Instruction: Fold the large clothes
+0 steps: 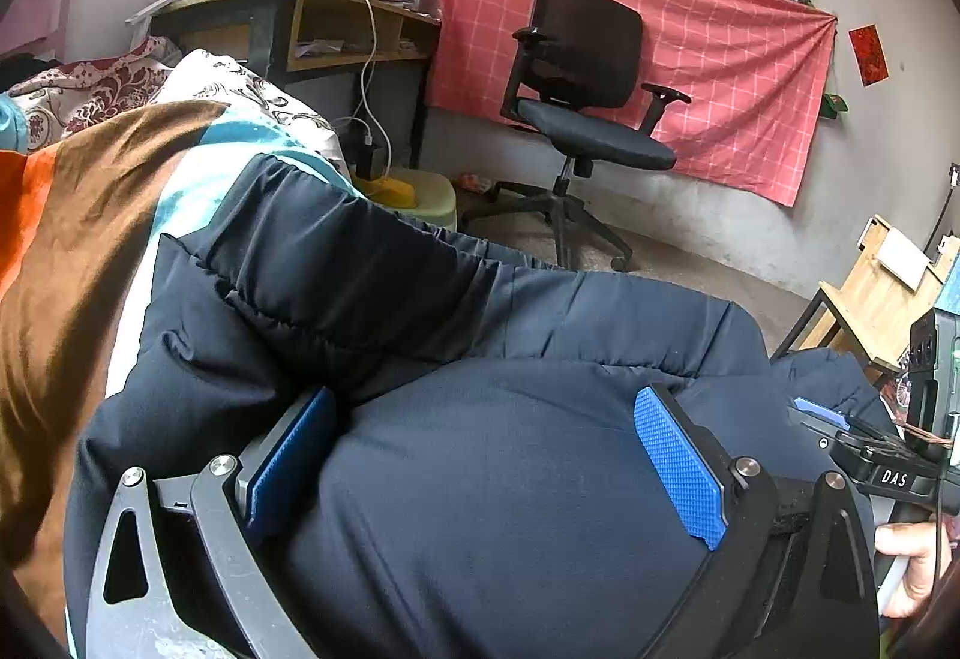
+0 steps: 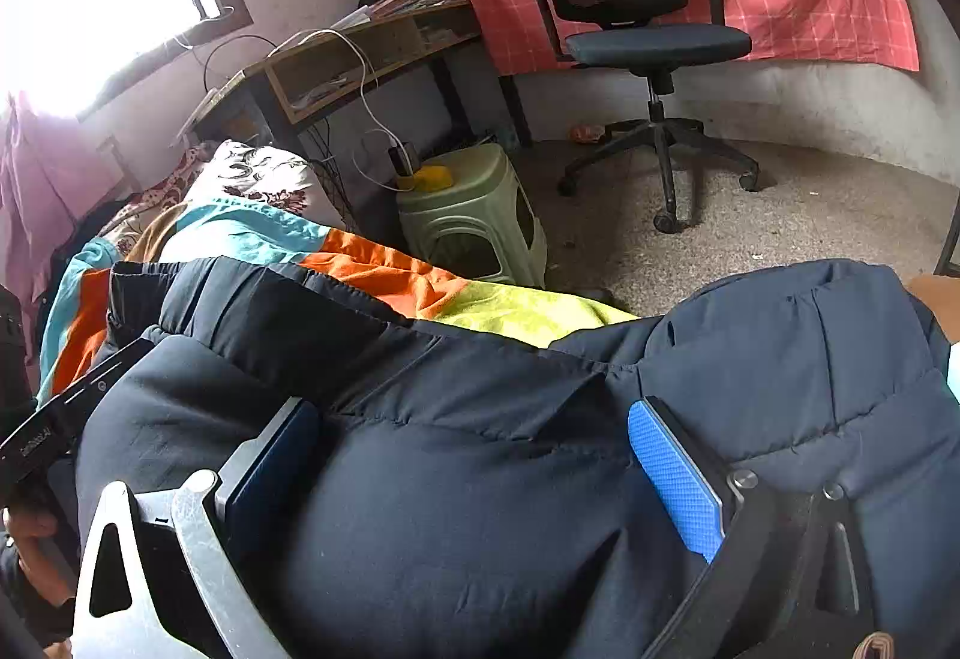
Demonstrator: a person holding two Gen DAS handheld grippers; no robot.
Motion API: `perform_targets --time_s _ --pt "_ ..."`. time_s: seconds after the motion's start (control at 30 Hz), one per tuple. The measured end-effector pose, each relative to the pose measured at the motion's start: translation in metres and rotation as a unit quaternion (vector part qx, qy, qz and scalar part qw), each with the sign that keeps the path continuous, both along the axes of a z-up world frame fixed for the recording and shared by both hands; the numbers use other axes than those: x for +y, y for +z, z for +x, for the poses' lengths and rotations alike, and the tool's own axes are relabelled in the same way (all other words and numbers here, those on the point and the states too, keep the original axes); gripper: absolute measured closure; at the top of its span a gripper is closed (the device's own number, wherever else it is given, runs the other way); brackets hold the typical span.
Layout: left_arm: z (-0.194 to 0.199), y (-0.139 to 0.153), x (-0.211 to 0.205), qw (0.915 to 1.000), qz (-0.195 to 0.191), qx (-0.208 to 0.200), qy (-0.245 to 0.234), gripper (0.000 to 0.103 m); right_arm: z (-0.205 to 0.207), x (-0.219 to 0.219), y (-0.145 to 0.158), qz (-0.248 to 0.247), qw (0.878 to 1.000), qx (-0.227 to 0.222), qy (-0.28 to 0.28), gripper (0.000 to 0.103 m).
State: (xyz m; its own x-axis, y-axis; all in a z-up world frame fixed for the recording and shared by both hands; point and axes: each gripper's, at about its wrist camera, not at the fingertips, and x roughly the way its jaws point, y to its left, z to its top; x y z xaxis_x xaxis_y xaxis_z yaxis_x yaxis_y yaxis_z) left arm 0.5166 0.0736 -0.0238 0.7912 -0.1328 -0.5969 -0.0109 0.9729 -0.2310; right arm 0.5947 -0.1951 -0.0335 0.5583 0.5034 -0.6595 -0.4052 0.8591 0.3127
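Note:
A dark navy puffer jacket (image 1: 360, 299) lies bunched on a bed covered by an orange, brown, teal and yellow blanket (image 2: 390, 275). My left gripper (image 1: 486, 401) is open wide, and the jacket's padded bulk swells up between its blue pads (image 1: 678, 467). My right gripper (image 2: 474, 413) is also open wide, with the jacket (image 2: 480, 509) filling the gap between its fingers. The two grippers sit side by side: the right one's body shows at the right edge of the left wrist view, with a hand on its handle (image 1: 906, 569).
A black office chair (image 1: 582, 77) stands on the floor by a pink checked cloth on the wall. A green plastic stool (image 2: 474, 215) and a desk (image 2: 360, 53) with cables sit by the bed's far end. A wooden shelf (image 1: 870, 299) is at the right.

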Motion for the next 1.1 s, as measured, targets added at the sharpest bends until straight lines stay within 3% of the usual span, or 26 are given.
perform_targets --time_s 0.53,0.63,0.77,0.93,1.1 --pt "-0.015 0.014 0.026 0.9991 -0.023 -0.008 -0.035 0.005 -0.006 -0.001 0.006 -0.013 1.000 0.000 -0.006 0.000" --pt "-0.027 0.022 0.039 0.9989 -0.016 -0.034 -0.027 0.005 -0.006 0.004 0.012 -0.032 0.999 0.002 -0.009 0.000" --pt "-0.031 0.027 0.055 0.9992 0.019 -0.033 -0.003 0.005 -0.009 0.007 0.016 -0.053 0.998 -0.003 -0.017 0.000" --pt "-0.039 0.026 0.087 0.9985 0.029 -0.026 0.039 0.005 -0.014 0.000 0.024 -0.066 0.996 -0.019 -0.055 0.000" --pt "-0.050 0.023 0.121 0.9981 -0.020 -0.011 0.057 0.005 -0.022 -0.026 0.040 -0.080 0.987 -0.049 -0.130 0.000"
